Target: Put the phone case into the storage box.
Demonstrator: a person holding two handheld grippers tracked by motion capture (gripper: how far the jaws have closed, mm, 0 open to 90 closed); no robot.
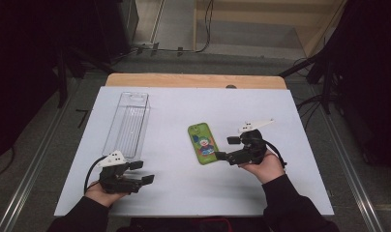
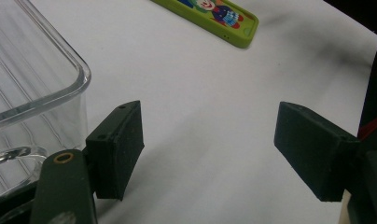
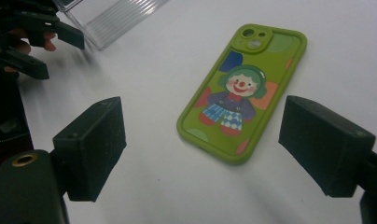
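The right tool hovers with jaws spread, empty, the green phone case flat on the white worktop just ahead of its tips — the approach step, I judge. Next it must close across the case's narrow width. The long axis runs away from the tool, camera cutout at the far end — the left tool, also spread, waits near the clear bin

Overhead view; two close gripper-mounted views
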